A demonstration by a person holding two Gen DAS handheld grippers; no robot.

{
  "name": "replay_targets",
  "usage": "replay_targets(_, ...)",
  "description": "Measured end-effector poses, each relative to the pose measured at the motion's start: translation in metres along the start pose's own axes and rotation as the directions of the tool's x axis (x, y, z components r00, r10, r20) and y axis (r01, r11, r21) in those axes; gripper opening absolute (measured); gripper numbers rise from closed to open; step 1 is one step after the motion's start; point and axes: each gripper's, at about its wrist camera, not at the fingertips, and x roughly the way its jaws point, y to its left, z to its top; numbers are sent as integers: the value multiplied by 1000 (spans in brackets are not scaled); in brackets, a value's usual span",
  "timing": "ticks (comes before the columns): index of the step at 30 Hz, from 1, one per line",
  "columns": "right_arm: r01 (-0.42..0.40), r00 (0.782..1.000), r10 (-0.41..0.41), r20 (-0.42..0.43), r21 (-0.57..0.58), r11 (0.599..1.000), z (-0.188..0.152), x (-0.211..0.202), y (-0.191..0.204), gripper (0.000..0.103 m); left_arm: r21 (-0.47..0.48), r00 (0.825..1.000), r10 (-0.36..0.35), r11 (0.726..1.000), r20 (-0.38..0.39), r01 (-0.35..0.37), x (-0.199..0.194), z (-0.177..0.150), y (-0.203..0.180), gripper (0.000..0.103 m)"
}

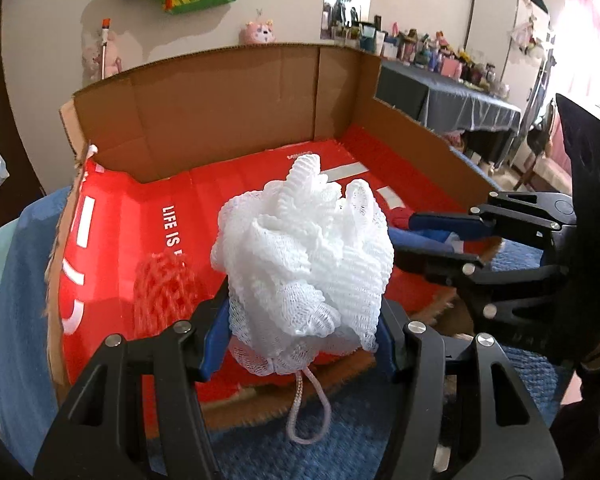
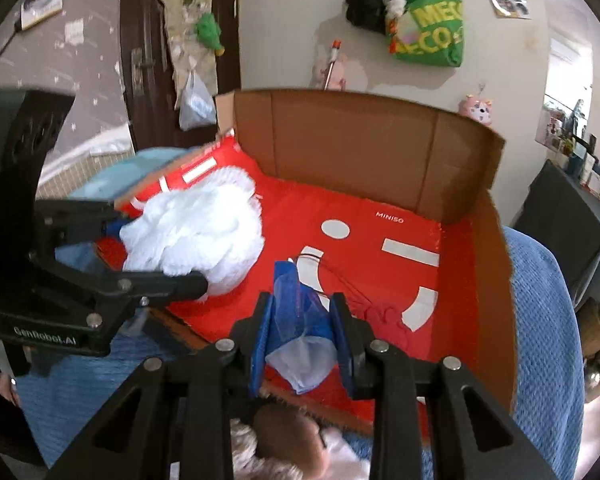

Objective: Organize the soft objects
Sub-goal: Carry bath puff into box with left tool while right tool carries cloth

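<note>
Sponge (image 1: 304, 260): white mesh puff, held over the red box (image 1: 148, 224).
Left gripper (image 1: 302, 332): jaws clenched on the sponge's lower half.
Right gripper (image 2: 302, 320): jaws clamped on blue netting (image 2: 296, 312).
Handling: likely light, springy, compressible; grip the gathered core near its cord (image 1: 312, 408).

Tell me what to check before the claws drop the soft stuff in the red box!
1. Left claw grips the white bath pouf: ok.
2. Right claw is shut on the blue mesh piece: ok.
3. Both loads are over the red box: ok.
4. Bare floor in the box for landing: ok.
5. Pouf's cord hangs clear of the box edge: cannot tell.
6. The red netting already inside is out of the way: cannot tell.
</note>
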Motion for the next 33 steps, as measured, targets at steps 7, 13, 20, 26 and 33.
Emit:
replay_targets(7,6,997,-11,-73,-67,998,2,25,4,32,24,999,7,1000,-49,-6,23,8,7,56)
replay_targets(13,6,995,-14,-99,-81,997,2,35,1,32,33,997,8,999,-74,-5,35,8,9,56)
replay_targets(20,0,994,-11,-111,-94,996,3,40,1,35,36,997,14,999,-76,-11,40,9,10,57)
replay_targets(26,-11,992,1,-123,-87,996,2,43,0,36,41,997,20,999,-76,-17,40,9,9,60)
replay_targets(33,-25,991,15,-134,-74,997,1,47,-1,41,52,997,26,998,-74,-22,39,10,6,62)
